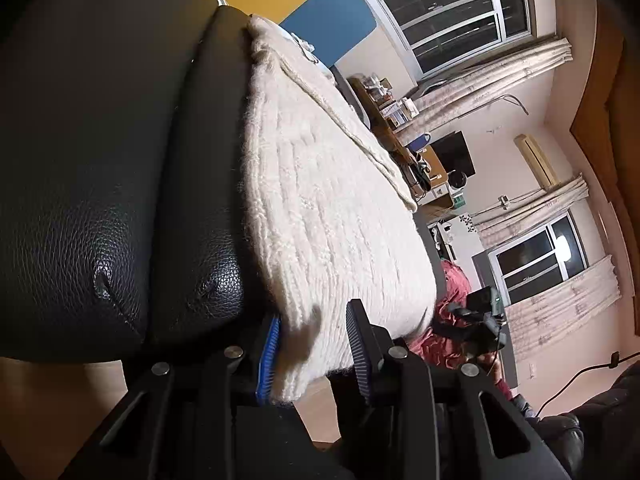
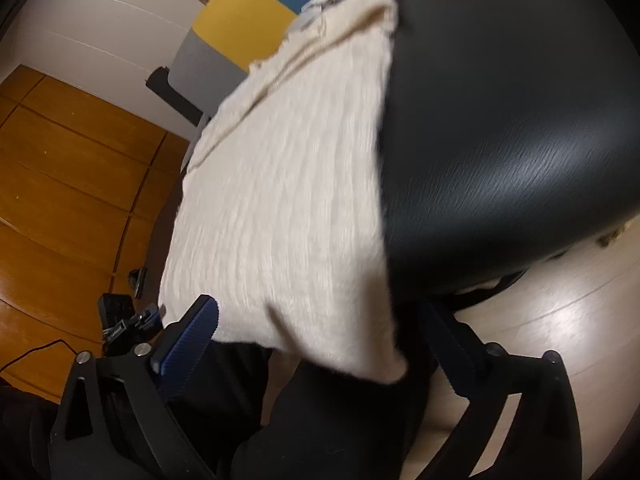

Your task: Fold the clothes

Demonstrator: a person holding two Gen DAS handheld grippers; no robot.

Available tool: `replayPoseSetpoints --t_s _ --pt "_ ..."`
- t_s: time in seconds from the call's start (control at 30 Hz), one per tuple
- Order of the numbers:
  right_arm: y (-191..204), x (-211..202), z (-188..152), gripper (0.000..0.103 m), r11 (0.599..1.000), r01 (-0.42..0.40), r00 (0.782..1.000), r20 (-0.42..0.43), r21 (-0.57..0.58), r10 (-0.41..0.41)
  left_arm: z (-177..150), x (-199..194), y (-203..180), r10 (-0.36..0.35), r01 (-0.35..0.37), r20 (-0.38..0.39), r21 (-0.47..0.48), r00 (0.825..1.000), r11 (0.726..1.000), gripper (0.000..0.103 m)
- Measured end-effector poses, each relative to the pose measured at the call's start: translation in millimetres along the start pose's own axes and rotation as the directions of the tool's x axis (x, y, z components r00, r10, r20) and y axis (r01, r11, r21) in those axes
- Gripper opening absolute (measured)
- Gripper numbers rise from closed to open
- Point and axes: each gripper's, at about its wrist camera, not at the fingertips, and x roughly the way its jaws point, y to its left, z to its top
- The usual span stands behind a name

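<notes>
- The cream knit sweater (image 1: 328, 208) lay over the edge of a black leather seat (image 1: 100, 160), its near hem hanging off toward both grippers.
- The left gripper (image 1: 312, 344) stood spread, a hem corner between its fingers, not clearly pinched.
- The right gripper (image 2: 320, 344) was also spread around the other corner.
- Judged risk: closing on too little knit could let a corner slip and skew the fold.
- Sleeves and far end were hidden; the right view was blurred.

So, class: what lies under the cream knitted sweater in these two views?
The cream knitted sweater lies on a black leather cushion, with its near hem hanging past the cushion's edge. The cushion beneath the knit is covered and cannot be seen.
</notes>
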Motion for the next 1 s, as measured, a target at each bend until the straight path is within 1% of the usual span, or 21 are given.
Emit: replayPoseSetpoints --t_s 0.03,0.07,0.1,0.13,0.2,0.23,0.27,0.3,0.37,0.43,0.53,0.63,0.67,0.73,0.8,0.87,0.93,1.0 --pt "-1.2 5.2 -2.0 0.061 1.000 0.018 1.000 -0.019 0.005 -0.018 -0.3 -0.5 0.4 0.001 -0.001 0.000 0.000 1.000 1.000 0.032" --pt "-2.2 9.4 -3.6 0.053 0.999 0.050 0.998 -0.038 0.004 -0.050 -0.7 -0.8 0.4 0.003 -0.003 0.000 0.001 1.000 1.000 0.032" --pt "-3.1 13.0 -5.2 0.031 0.996 0.084 0.995 -0.056 -0.001 -0.084 -1.1 -0.5 -1.2 0.010 -0.011 0.003 0.014 1.000 1.000 0.032" --pt "-2.3 14.4 -6.2 0.026 0.995 0.098 0.993 -0.064 -0.007 -0.098 -1.4 0.2 -3.4 0.020 -0.020 0.005 0.030 1.000 0.999 0.032" --pt "2.1 14.7 -7.6 0.021 0.993 0.111 0.991 -0.068 -0.028 -0.113 -4.4 1.3 -11.5 0.054 -0.056 0.021 0.104 0.998 0.993 0.032" --pt "6.6 14.2 -7.9 0.017 0.992 0.119 0.990 -0.069 -0.045 -0.122 -5.7 1.9 -15.1 0.071 -0.074 0.026 0.136 0.997 0.988 0.029" --pt "11.8 13.6 -8.4 0.017 0.990 0.123 0.989 -0.070 -0.067 -0.128 -7.1 1.7 -17.7 0.087 -0.091 0.029 0.157 0.996 0.983 0.023" --pt "17.1 13.1 -9.0 0.016 0.988 0.126 0.989 -0.071 -0.092 -0.132 -7.1 2.2 -19.0 0.092 -0.094 0.023 0.165 0.996 0.982 0.013" --pt "25.6 12.2 -10.3 0.016 0.984 0.119 0.989 -0.073 -0.129 -0.129 -6.5 2.4 -19.7 0.099 -0.101 0.022 0.175 0.995 0.979 0.008" --pt "25.6 15.1 -10.4 0.017 0.983 0.113 0.990 -0.072 -0.145 -0.124 -5.5 1.4 -20.0 0.099 -0.104 0.033 0.179 0.995 0.978 0.007" --pt "16.7 18.0 -7.6 0.017 0.980 0.145 0.986 -0.067 -0.138 -0.155 -3.9 -3.7 -19.9 0.074 -0.082 0.051 0.167 0.996 0.983 0.006" --pt "27.2 8.2 -4.9 0.016 0.979 0.129 0.991 -0.025 -0.158 -0.135 3.1 -16.4 -24.9 -0.009 -0.007 0.113 0.138 0.994 0.990 0.006" --pt "33.0 5.3 -3.5 0.016 0.978 0.119 0.993 -0.006 -0.170 -0.121 5.8 -19.8 -26.5 -0.035 0.017 0.134 0.127 0.990 0.992 0.006" --pt "32.0 6.3 -1.4 0.016 0.980 0.109 0.994 -0.001 -0.169 -0.110 12.1 -25.1 -29.6 -0.081 0.062 0.169 0.110 0.982 0.992 0.006" --pt "28.7 8.6 0.6 0.016 0.981 0.101 0.995 -0.001 -0.164 -0.102 19.6 -22.3 -34.2 -0.072 0.050 0.169 0.130 0.983 0.990 0.006" --pt "25.5 11.0 2.5 0.016 0.983 0.093 0.996 -0.001 -0.159 -0.094 25.1 -12.3 -34.4 -0.045 0.028 0.126 0.136 0.991 0.990 0.006" --pt "22.2 13.3 4.5 0.016 0.984 0.085 0.996 -0.001 -0.154 -0.086 27.4 -4.5 -30.4 -0.027 0.016 0.099 0.111 0.995 0.994 0.006" --pt "17.6 14.8 5.2 0.015 0.988 0.070 0.997 -0.001 -0.135 -0.071 27.7 1.3 -24.7 0.004 -0.011 0.080 0.097 0.997 0.995 0.006"
